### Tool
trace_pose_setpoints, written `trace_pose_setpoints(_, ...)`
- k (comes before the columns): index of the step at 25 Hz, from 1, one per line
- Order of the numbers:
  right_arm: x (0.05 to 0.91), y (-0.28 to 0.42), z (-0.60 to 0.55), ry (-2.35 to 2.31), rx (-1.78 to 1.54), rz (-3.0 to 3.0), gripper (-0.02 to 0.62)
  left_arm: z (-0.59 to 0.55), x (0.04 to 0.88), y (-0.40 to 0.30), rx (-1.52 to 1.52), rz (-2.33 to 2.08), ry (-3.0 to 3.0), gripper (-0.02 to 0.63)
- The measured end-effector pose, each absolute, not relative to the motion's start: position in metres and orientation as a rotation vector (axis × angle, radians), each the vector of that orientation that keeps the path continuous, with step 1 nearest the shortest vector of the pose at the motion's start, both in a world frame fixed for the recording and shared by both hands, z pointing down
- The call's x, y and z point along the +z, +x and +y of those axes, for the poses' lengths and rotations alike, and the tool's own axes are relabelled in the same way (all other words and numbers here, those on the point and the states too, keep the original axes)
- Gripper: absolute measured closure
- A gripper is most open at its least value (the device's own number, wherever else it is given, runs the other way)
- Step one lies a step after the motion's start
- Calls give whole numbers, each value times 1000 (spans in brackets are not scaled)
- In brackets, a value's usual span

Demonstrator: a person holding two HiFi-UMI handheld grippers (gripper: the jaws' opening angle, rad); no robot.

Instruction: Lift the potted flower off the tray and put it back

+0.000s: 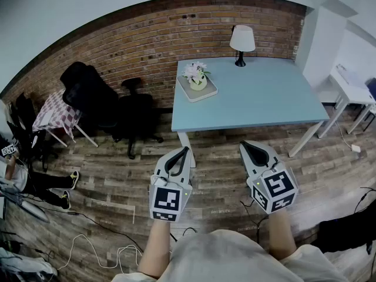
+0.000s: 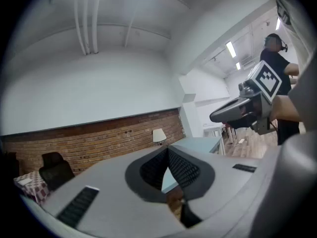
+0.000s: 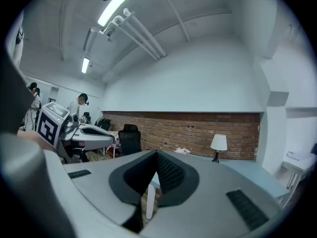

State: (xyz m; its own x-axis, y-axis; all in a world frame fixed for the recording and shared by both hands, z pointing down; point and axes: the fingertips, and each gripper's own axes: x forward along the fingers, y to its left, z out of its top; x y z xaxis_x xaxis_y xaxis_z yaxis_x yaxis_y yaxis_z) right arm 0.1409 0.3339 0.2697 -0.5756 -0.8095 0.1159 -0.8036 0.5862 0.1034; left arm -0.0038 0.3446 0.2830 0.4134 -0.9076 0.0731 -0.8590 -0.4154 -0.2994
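potted flower (image 1: 197, 75): on the tray (image 1: 207, 93), at the desk's (image 1: 258, 98) far left corner
left gripper (image 1: 184, 152): clenched, empty, short of desk's near edge
right gripper (image 1: 247, 145): clenched, empty, alongside

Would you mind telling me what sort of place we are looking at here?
Likely an office or studio: a blue table with a lamp, black office chairs, and a brick wall.
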Motion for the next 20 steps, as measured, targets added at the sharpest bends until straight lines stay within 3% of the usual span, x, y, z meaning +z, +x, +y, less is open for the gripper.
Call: trace_pose_setpoints(20, 293, 174, 361, 1133, 87, -2798, 578, 379, 312, 48, -408, 1595, -2463, 580)
